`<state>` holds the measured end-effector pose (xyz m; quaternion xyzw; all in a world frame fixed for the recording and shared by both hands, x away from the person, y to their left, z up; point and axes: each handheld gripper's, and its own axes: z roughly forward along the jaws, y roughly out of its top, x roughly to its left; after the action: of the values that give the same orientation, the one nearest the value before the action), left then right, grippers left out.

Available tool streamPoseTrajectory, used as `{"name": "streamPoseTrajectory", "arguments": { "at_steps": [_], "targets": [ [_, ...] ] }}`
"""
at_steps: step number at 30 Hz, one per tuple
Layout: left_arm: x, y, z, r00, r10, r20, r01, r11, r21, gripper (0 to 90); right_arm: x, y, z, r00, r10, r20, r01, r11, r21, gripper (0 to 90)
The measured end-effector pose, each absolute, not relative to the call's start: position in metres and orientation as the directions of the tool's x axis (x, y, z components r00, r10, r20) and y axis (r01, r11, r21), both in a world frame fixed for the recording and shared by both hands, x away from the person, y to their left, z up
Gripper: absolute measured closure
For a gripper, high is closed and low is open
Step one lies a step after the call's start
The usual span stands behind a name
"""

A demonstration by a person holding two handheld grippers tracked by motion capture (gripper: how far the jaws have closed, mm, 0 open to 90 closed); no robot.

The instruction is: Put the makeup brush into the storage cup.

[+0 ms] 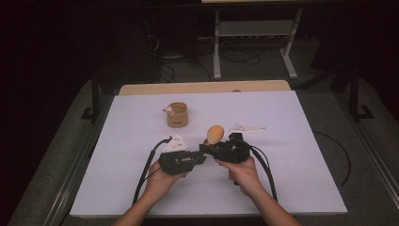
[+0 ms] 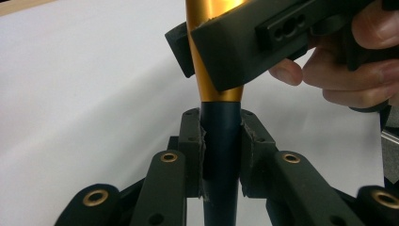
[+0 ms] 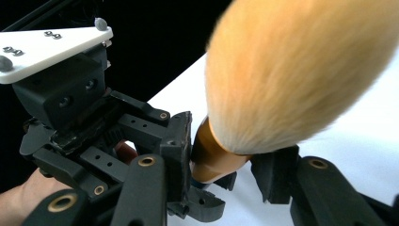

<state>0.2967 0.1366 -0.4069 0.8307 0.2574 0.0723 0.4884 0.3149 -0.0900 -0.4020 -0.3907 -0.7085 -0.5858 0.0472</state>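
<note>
Left gripper (image 1: 200, 157) and right gripper (image 1: 207, 148) both clamp the brush (image 1: 215, 134); a cup (image 1: 178, 114), seemingly clear, stands beyond

The makeup brush (image 3: 301, 70) has a soft, fluffy head of pale orange bristles, matt and fine. Below it the ferrule (image 2: 214, 52) looks like polished metal — a glossy copper-gold with bright streaks of reflection. The handle (image 2: 220, 155) is smooth, dark blue-black and satin, likely plastic. The left gripper (image 2: 221, 141) and the right gripper (image 3: 226, 174) are matt black plastic with brass-coloured rivets; their jaw pads look rubbery and slightly rough at the edges. The plate (image 3: 51, 49) on the left gripper is smooth white plastic. The table (image 1: 117, 155) wears a matt white sheet — paper-like. The cup (image 1: 178, 114) looks like unglazed tan cardboard or wood.
</note>
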Motion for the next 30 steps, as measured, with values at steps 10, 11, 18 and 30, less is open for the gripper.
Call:
{"name": "streamPoseTrajectory", "arguments": {
  "at_steps": [10, 11, 18, 30],
  "targets": [
    [0.2973, 0.1356, -0.4081, 0.860, 0.493, -0.136, 0.360, -0.395, 0.845, 73.7, 0.3153, -0.0900, -0.4022, -0.696, 0.486, 0.528, 0.608, 0.008, 0.794, 62.7],
    [0.2973, 0.1355, -0.4082, 0.860, 0.492, -0.136, 0.361, -0.397, 0.844, 73.7, 0.3152, -0.0898, -0.4022, -0.695, 0.486, 0.530, 0.610, 0.008, 0.793, 63.0],
    [0.2978, 0.1352, -0.4088, 0.861, 0.489, -0.138, 0.362, -0.400, 0.842, 73.5, 0.3148, -0.0894, -0.4020, -0.699, 0.484, 0.527, 0.608, 0.015, 0.794, 63.8],
    [0.2988, 0.1363, -0.4089, 0.865, 0.482, -0.141, 0.360, -0.399, 0.843, 70.1, 0.3143, -0.0878, -0.4031, -0.699, 0.489, 0.521, 0.611, 0.029, 0.791, 64.3]
  ]
}}
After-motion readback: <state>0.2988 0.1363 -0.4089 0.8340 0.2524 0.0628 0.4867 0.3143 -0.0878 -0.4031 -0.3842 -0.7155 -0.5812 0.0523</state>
